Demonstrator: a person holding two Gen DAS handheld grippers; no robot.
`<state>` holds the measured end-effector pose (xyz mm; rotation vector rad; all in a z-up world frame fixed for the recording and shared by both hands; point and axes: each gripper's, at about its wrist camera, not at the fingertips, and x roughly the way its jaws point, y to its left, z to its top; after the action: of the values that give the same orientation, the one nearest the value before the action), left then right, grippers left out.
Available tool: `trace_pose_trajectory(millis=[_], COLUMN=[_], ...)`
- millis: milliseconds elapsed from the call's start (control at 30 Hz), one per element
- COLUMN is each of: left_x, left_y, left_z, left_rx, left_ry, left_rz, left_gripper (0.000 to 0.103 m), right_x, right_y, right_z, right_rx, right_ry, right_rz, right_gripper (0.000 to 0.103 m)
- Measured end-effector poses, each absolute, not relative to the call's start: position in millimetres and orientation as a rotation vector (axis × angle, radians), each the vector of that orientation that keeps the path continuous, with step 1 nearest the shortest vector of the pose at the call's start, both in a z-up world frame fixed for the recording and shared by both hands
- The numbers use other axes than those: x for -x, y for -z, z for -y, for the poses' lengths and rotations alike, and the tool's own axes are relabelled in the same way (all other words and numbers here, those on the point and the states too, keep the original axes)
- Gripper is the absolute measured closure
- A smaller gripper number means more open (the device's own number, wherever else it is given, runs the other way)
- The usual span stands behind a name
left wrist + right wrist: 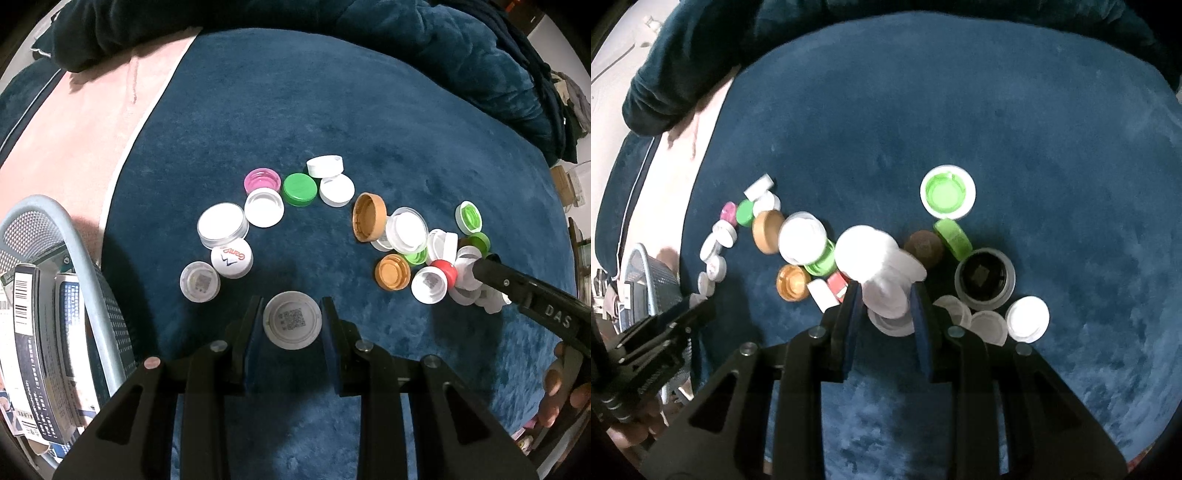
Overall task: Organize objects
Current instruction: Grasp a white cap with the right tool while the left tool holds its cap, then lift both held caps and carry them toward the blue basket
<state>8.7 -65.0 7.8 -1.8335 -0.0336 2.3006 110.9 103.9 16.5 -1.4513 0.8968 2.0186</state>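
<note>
We held a white QR-marked cap [292,319] clamped in our left gripper [291,325], above the blue cloth [332,110]. Our right gripper [886,299] pinched a white cap [886,295] in the jumbled pile. Judging by this, sorting was underway; next, each cap needed carrying to its group.

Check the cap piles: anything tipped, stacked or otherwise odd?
Yes. The brown cap stands tilted on its edge against a clear-rimmed white lid. Right of it, the caps lie heaped on one another, while the left group lies mostly flat and separate.
</note>
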Motion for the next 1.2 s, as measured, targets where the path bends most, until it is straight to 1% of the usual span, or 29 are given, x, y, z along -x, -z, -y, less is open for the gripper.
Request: trace_pose_trajectory(millis=[67,133,167,233,367,467,733,933,1033,1133,1200], left_x=[-9,-11,-11,-12,-14,-15,-14,-14,-14,-14,-14], left_y=[-9,-11,-13,-15,-18,-18,-21,-21,-22,-22,-22], left_z=[66,67,68,70,76,80,90,90,91,91,90], left_rx=[1.830,1.824,1.820,1.815,1.812,1.812,1.815,1.815,1.816,1.814,1.810], left_ry=[-2.300,-2.299,-2.300,-2.304,-2.311,-2.314,-2.323,-2.321,-2.324,-2.322,-2.324], left_rz=[0.046,0.053,0.055,0.058,0.073,0.084,0.110,0.114,0.118,0.119,0.117], left_gripper=[0.073,0.072,0.073,0.073,0.073,0.073,0.073,0.073,0.073,0.073,0.073], right_x=[-106,-99,-96,-91,-83,-78,-72,-72,-72,-71,-70], right_y=[-20,-21,-23,-23,-15,-9,-14,7,18,11,5], right_z=[-97,-88,-83,-77,-69,-66,-65,-65,-67,-59,-57], right_rx=[1.458,1.477,1.484,1.499,1.524,1.533,1.463,1.538,1.614,1.599,1.594], right_ry=[-2.063,-2.100,-2.120,-2.148,-2.198,-2.192,-2.222,-2.159,-2.136,-2.148,-2.163], right_rz=[-0.882,-0.854,-0.834,-0.825,-0.969,-0.988,-0.915,-0.880,-1.069,-0.929,-0.935], right_gripper=[0.069,0.053,0.051,0.051,0.051,0.051,0.051,0.049,0.050,0.050,0.050])
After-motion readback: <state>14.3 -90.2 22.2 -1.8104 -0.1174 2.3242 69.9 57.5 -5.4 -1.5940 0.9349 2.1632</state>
